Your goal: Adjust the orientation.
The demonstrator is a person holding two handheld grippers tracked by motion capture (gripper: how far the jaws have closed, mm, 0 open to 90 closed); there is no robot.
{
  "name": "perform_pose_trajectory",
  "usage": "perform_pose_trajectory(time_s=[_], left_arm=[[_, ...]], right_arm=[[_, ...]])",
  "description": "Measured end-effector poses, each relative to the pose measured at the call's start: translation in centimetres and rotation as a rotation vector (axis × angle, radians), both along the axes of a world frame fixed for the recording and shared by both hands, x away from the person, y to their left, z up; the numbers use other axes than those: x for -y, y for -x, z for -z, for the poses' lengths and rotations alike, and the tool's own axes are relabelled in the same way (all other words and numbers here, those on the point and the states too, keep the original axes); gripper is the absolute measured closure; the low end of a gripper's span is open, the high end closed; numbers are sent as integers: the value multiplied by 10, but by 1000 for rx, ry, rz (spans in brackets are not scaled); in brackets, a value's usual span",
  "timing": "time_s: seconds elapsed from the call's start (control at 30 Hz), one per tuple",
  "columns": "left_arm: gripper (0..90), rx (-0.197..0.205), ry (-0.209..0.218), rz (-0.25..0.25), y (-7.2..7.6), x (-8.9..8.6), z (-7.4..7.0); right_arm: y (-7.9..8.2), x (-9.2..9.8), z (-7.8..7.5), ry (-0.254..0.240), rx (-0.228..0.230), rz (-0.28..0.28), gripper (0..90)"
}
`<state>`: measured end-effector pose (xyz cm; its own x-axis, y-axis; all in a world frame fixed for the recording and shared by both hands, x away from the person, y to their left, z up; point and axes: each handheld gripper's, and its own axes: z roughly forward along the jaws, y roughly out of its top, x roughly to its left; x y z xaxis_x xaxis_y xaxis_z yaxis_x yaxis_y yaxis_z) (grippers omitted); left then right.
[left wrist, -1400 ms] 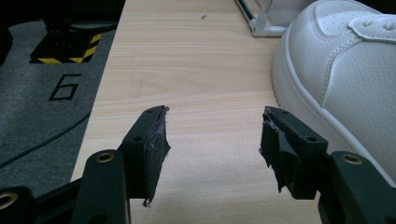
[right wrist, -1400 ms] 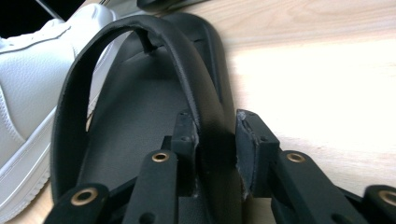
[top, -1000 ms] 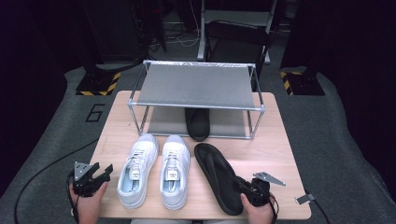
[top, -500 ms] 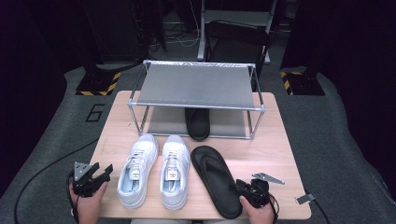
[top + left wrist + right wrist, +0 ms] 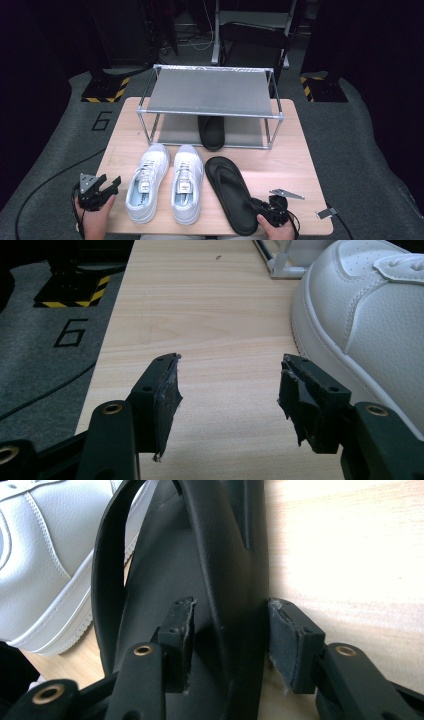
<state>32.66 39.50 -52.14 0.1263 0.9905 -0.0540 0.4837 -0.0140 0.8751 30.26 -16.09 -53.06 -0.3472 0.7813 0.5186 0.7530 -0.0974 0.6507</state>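
High view: one black sandal (image 5: 210,131) lies under the metal shoe rack (image 5: 212,90); its mate (image 5: 230,192) and two white sneakers (image 5: 164,181) remain on the wooden table (image 5: 290,160). Right gripper (image 5: 230,630) straddles the mate's edge, jaws parted, not yet clamped. Left gripper (image 5: 227,390) rests released beside a sneaker. Most storing probably remains.

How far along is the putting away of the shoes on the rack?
One black sandal already lies under the rack. The right gripper straddles the heel edge of the second sandal, not yet clamped. The two white sneakers wait on the table; the left gripper is open.
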Motion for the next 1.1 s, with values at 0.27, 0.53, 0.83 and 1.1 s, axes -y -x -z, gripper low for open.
perform_pose_trajectory(time_s=[0.27,0.53,0.83,1.1], left_arm=[[404,-10,-4,0,0,-1,-1],[404,-1,3,-5,0,0,-1],[403,0,4,-5,0,-1,-1],[404,0,3,-4,0,0,-1]], right_arm=[[1,0,2,-25,-4,8,590],[6,0,2,-58,0,39,637],[10,-3,1,-72,1,73,655],[10,2,-2,-93,17,113,658]])
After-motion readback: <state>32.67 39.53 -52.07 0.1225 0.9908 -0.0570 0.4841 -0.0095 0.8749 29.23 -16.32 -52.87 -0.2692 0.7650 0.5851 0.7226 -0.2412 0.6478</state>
